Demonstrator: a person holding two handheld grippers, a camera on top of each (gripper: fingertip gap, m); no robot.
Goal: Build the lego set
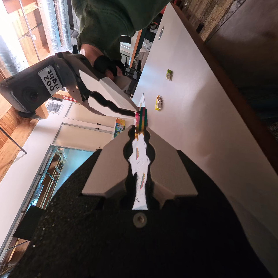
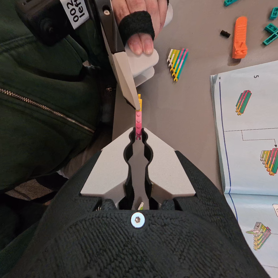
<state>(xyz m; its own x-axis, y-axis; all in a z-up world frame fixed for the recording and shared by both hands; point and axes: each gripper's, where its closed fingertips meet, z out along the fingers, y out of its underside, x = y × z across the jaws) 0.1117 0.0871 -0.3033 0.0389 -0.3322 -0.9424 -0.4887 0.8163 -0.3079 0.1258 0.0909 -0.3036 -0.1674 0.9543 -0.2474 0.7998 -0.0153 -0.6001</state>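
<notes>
A narrow stack of Lego plates (image 1: pixel 142 118), pink, green and yellow, is held just above the white table between both grippers. My left gripper (image 1: pixel 139 129) is shut on its yellow clip end. In the right wrist view the stack shows edge-on as a pink and yellow strip (image 2: pixel 138 118). My right gripper (image 2: pixel 138 131) is shut on its dark pink end. The left gripper (image 2: pixel 137 105) comes in from the top there and covers the yellow end. In the left wrist view the right gripper (image 1: pixel 135 113) reaches in from the upper left to the pink top plate.
A finished striped wing piece (image 2: pixel 178 63) lies on the table, with an orange brick separator (image 2: pixel 240 37), teal plates (image 2: pixel 270 34) and a small black piece (image 2: pixel 224 33) beyond. The open instruction booklet (image 2: pixel 248 135) lies right. Two small yellow-green pieces (image 1: pixel 159 103) (image 1: pixel 169 74) lie farther off.
</notes>
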